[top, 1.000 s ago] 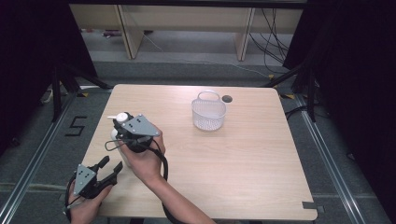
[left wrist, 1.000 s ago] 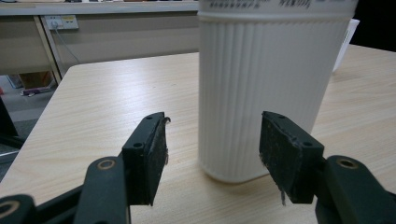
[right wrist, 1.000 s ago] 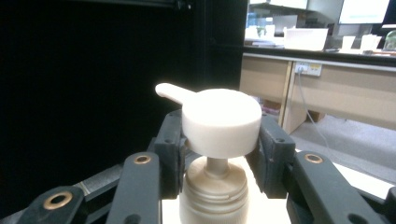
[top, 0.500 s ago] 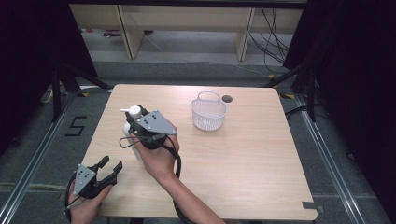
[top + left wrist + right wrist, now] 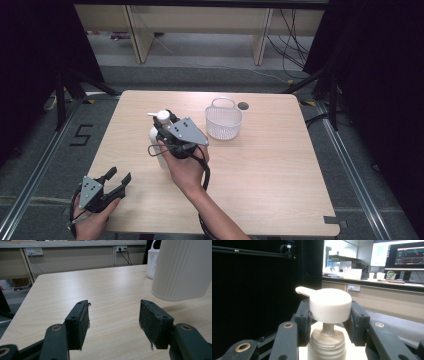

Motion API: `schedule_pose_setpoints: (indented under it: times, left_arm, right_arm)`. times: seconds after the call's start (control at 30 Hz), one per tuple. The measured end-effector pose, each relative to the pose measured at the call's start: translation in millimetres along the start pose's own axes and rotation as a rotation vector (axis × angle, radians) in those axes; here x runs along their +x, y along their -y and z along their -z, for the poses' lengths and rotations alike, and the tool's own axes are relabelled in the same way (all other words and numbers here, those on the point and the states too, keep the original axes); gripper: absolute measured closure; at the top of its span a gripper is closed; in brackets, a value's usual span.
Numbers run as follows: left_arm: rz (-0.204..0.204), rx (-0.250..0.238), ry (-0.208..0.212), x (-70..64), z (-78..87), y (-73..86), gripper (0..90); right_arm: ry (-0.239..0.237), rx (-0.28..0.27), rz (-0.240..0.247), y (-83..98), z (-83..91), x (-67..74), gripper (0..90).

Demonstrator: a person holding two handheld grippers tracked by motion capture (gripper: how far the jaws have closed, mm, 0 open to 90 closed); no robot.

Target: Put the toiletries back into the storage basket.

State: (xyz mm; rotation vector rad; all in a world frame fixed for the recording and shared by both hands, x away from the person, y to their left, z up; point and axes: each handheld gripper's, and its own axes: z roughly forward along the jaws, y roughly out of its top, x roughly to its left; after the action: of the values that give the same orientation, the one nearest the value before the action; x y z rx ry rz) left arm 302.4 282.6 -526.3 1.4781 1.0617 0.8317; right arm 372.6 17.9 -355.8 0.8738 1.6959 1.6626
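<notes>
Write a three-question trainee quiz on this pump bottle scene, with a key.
1. True or false: the right gripper is shut on the pump bottle.
2. The bottle's base is: A) lifted off the table; B) standing on it; C) inside the basket.
3. What lies between the left gripper's fingers?

Key:
1. True, around the pump.
2. A, as the left gripper view shows.
3. Nothing; they stand open.

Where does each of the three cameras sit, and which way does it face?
High view: above the table, looking forward and down; both forearms, left gripper, right gripper.
Left gripper view: low, looking along open jaws, across the tabletop.
Right gripper view: looking level, jaws clamping the pump head.
Shared: the white pump bottle and the white basket.
</notes>
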Motion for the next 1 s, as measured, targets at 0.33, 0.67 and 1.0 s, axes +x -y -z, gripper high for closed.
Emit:
schedule_pose_setpoints:
  times: [0.33,0.67,1.0]
  left_arm:
    - [0.001,-0.002,0.000,0.0,0.0,0.1,40.6]
    - [-0.003,0.009,-0.007,-0.6,0.6,-0.3,40.6]
    - [-0.006,0.010,-0.006,-0.6,0.6,-0.4,40.5]
  right_arm:
    - [0.048,-0.019,0.038,3.1,11.9,-19.9,60.2]
    - [0.099,-0.022,0.015,2.2,26.1,-38.9,60.2]
    - [0.145,-0.044,0.033,-1.8,38.2,-56.2,60.2]
